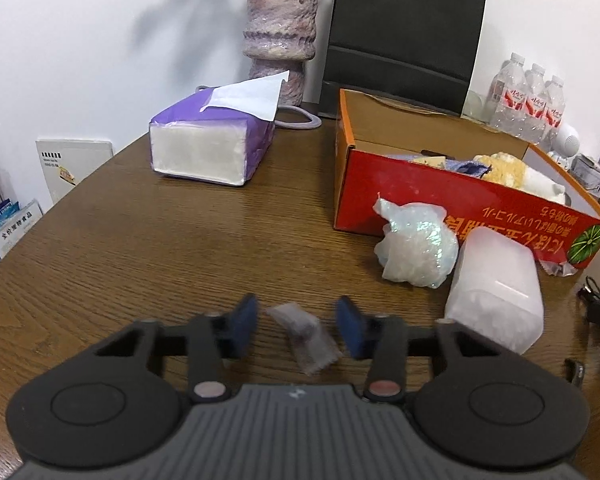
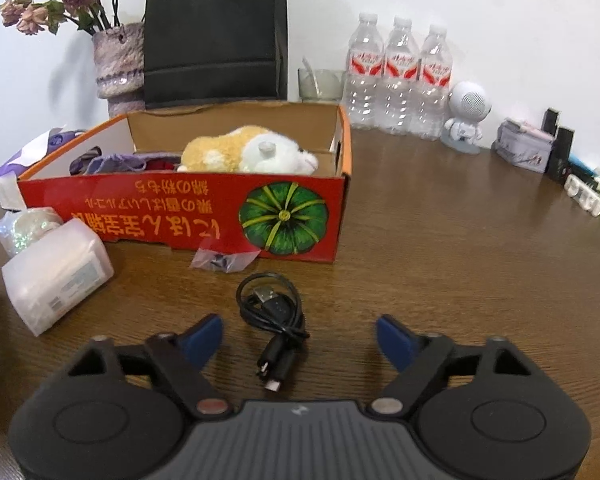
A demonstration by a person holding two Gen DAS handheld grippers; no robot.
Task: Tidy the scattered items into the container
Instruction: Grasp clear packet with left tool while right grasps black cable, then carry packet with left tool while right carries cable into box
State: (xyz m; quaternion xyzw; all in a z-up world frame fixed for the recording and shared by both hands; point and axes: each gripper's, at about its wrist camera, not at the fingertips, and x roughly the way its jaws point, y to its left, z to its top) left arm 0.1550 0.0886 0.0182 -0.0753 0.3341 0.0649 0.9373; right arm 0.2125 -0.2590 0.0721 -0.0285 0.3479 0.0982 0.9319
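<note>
Two tools wait over little things on the bench.
The left tool [image 1: 297, 322] is wide apart around a small packet [image 1: 305, 338]. The right tool [image 2: 300, 334] is wide apart around a black cable [image 2: 272, 320], with the red box [image 2: 188, 208] just beyond.

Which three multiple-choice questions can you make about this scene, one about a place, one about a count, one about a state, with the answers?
1. Where does the plush toy lie?
A. inside the red box
B. on the table
C. in the black bag

2. How many water bottles stand by the wall?
A. two
B. three
C. five

3. How are the fingers of the right gripper?
A. shut on the cable
B. shut on nothing
C. open, with the black cable between them

Answers: 1 A, the toy shows above the box wall; 2 B, three caps stand in a row; 3 C, both pads stay clear of the cable.
</note>
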